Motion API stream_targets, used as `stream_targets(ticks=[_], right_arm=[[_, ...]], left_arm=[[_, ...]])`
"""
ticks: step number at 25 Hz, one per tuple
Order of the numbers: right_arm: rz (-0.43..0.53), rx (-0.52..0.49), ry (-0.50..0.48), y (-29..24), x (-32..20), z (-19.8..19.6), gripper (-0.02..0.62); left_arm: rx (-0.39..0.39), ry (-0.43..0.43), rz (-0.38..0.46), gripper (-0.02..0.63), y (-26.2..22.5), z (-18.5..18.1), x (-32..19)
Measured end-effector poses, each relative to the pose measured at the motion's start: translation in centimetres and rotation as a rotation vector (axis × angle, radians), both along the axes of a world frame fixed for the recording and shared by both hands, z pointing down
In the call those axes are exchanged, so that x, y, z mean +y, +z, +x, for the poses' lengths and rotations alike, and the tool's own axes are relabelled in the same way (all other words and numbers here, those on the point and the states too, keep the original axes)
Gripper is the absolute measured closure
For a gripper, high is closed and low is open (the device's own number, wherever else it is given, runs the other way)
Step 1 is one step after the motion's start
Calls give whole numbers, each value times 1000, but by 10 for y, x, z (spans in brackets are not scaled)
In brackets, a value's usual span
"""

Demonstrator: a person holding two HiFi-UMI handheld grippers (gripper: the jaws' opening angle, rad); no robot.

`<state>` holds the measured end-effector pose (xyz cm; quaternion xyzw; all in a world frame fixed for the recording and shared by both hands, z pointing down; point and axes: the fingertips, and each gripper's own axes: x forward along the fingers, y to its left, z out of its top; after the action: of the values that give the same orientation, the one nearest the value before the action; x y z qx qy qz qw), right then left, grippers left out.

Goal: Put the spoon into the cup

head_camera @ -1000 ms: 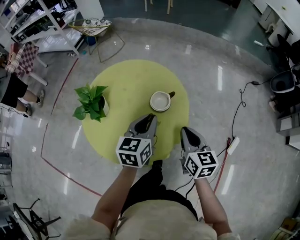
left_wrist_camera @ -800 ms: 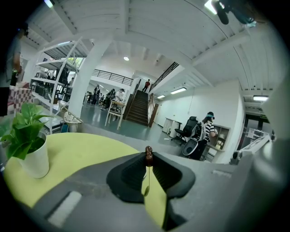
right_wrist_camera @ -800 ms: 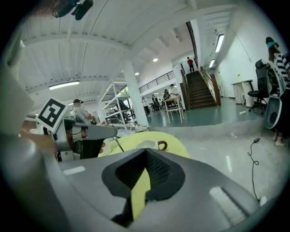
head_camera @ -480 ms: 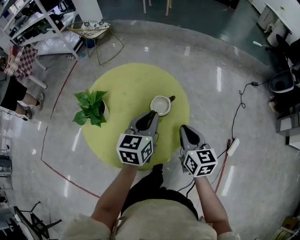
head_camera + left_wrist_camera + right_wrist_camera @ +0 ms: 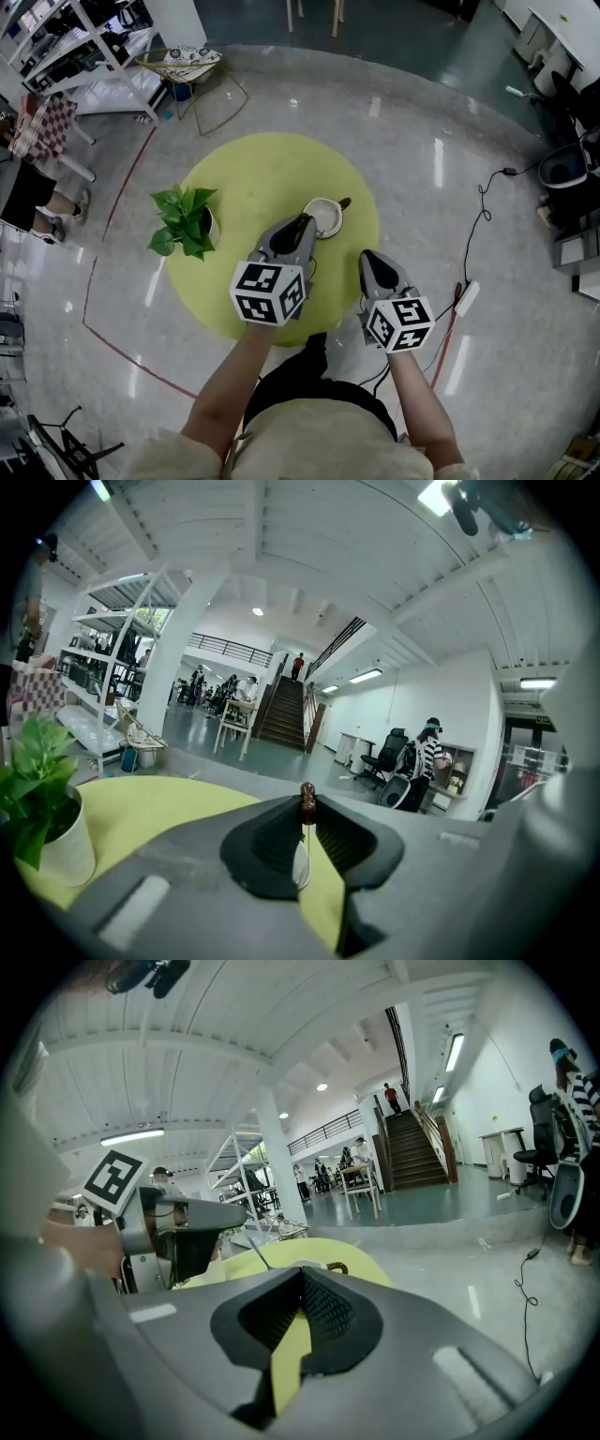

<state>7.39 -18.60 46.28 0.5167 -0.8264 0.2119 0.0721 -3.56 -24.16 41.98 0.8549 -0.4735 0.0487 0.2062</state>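
A white cup [image 5: 326,217] with a brown handle stands right of centre on the round yellow table [image 5: 253,178]. My left gripper [image 5: 302,222] hovers at the cup's near left rim and is shut on a thin spoon [image 5: 306,802]. The spoon's brown end pokes up between the jaws. In the right gripper view the spoon's thin shaft [image 5: 259,1255] slants from the left gripper [image 5: 178,1232] toward the cup [image 5: 319,1266]. My right gripper [image 5: 369,258] [image 5: 300,1275] hangs at the table's near right edge, shut on nothing.
A potted green plant [image 5: 184,221] [image 5: 42,808] stands on the table's left side. White shelving [image 5: 84,47] and a wire chair [image 5: 192,61] are beyond the table. A cable and power strip [image 5: 466,291] lie on the floor at the right. A seated person's legs [image 5: 42,192] are at the left.
My left gripper has moved forward and a little up with the spoon, so its tips now overlap the cup's near rim. The right gripper has edged forward slightly.
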Motion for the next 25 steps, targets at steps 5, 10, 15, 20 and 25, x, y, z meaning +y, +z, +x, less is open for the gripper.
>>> stream_targets(ticks=[5, 10, 15, 20, 25], right_arm=[[-6, 4, 3, 5, -4, 1, 594], [-24, 8, 9, 11, -9, 3, 594], [-42, 9, 11, 17, -16, 4, 594], [-60, 15, 15, 26, -21, 6, 594], [-78, 20, 20, 35, -24, 7, 594]], left_arm=[[5, -7, 2, 560, 1, 0, -10], [13, -9, -15, 560, 10, 5, -19], [30, -10, -43, 560, 21, 11, -29], [37, -10, -64, 560, 35, 17, -38], [36, -7, -88, 560, 49, 20, -45]])
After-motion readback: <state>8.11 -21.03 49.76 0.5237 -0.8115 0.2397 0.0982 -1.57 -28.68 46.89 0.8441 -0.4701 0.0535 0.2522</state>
